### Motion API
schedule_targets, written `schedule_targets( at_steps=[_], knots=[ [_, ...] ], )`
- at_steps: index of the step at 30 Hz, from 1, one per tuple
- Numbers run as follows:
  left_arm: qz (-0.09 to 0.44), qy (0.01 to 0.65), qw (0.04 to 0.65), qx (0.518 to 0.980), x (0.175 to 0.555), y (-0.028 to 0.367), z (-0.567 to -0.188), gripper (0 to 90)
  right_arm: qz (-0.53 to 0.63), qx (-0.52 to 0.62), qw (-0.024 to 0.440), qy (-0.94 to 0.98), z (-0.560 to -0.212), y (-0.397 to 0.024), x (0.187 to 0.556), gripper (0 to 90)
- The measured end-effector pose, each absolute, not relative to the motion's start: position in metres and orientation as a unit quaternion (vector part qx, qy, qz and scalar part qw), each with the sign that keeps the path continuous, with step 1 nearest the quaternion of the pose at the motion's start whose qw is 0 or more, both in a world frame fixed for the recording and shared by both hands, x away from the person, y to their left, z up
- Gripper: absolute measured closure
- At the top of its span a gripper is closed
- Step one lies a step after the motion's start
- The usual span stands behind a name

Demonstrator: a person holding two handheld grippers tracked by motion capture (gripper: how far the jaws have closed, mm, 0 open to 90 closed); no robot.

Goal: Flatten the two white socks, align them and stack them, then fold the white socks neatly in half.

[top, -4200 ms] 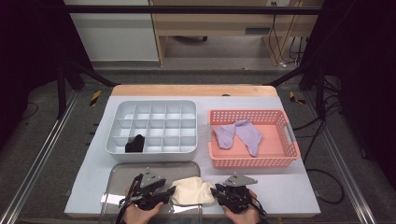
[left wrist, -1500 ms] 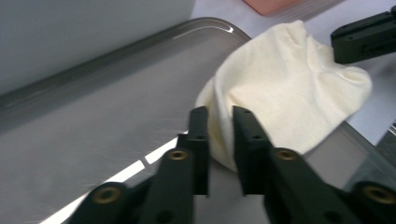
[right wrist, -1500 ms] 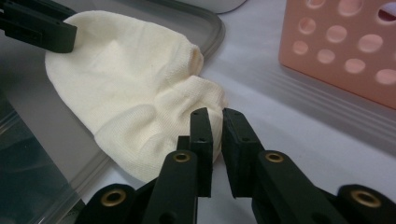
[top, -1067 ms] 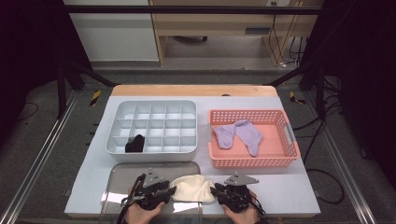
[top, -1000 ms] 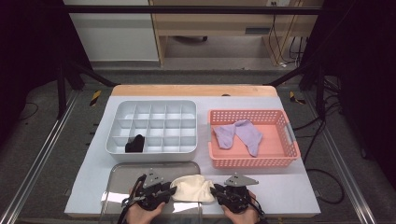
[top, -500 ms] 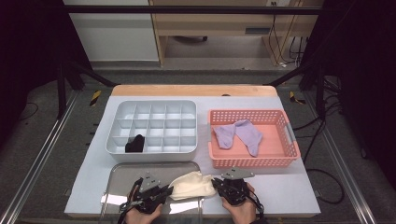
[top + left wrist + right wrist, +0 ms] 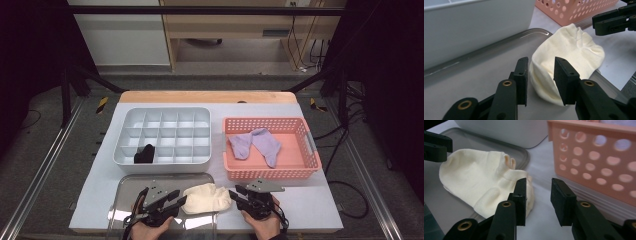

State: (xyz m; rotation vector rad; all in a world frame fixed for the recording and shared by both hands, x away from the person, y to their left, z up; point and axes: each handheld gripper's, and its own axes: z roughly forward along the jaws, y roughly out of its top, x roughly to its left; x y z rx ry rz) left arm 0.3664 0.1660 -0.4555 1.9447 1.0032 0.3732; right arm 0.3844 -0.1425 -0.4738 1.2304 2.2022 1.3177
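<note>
Cream sock (image 7: pixel 206 198) lies bunched on the clear tray (image 7: pixel 131 186) at the worktop's near edge, between your hands. Left hand-held gripper (image 7: pixel 540 75) and right hand-held gripper (image 7: pixel 536 195): jaws just reopened, spread, pinching nothing, flanking the sock to re-grip both ends.

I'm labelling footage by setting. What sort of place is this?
Probably a lab or workshop recording bench: a white table in a dark metal frame, loose cables on the floor, and a compartment tray.

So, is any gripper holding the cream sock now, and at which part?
No. Both jaw pairs have just been opening. The left gripper straddles one end of the sock without pressing; the right gripper stands beside the other end.
</note>
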Motion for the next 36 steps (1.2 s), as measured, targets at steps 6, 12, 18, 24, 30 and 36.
schedule_targets(
  at_steps=[6, 12, 18, 24, 30, 36],
  knots=[
    [0.148, 0.375, 0.454, 0.794, 0.369, 0.152, -0.449, 73.7, 0.462, 0.429, 0.151, 0.761, -0.471, -0.154, 0.380, 63.3],
    [0.148, 0.366, 0.455, 0.798, 0.375, 0.138, -0.447, 83.1, 0.462, 0.430, 0.154, 0.760, -0.471, -0.160, 0.377, 63.3],
    [0.136, 0.362, 0.449, 0.806, 0.380, 0.127, -0.455, 88.0, 0.463, 0.434, 0.154, 0.758, -0.472, -0.161, 0.376, 62.5],
    [0.125, 0.354, 0.437, 0.817, 0.383, 0.119, -0.463, 89.0, 0.463, 0.437, 0.146, 0.757, -0.474, -0.157, 0.377, 60.6],
    [0.125, 0.353, 0.426, 0.824, 0.385, 0.113, -0.470, 89.0, 0.462, 0.443, 0.134, 0.757, -0.478, -0.151, 0.376, 59.1],
    [0.123, 0.357, 0.415, 0.828, 0.385, 0.112, -0.475, 89.0, 0.459, 0.442, 0.130, 0.760, -0.482, -0.145, 0.378, 60.2]
  ],
)
